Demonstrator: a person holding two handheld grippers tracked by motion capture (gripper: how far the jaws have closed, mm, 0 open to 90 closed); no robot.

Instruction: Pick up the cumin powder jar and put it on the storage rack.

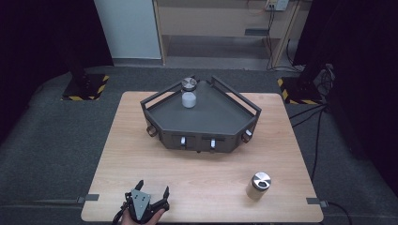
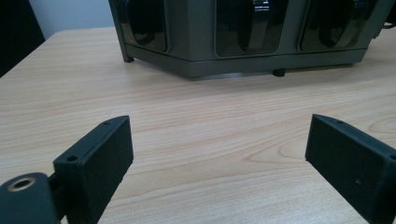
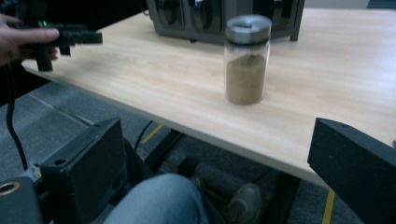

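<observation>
One glass jar (image 3: 247,59) is the thing nearest the right hand-held gripper (image 3: 224,163): a clear, upright cylinder with a brushed metal screw lid, roughly two-thirds full of a tan-brown powder. It stands on the pale wooden counter (image 1: 187,173) close to the near edge, ahead of the right hand-held gripper and a little beyond it, well apart from both jaws, which are spread wide and hold nothing; that gripper sits back off the counter's edge, over the person's knee. In the high view the same jar (image 1: 258,186) is far off to the right of the left hand-held gripper (image 1: 151,190), which rests at the near edge of the counter with its jaws also wide apart and empty. Straight ahead of the left hand-held gripper, farther along the counter, stands a dark grey angular rack (image 1: 202,119) with a railed top, bearing a white jar (image 1: 188,99) and a metal-lidded jar (image 1: 188,84) behind it.
</observation>
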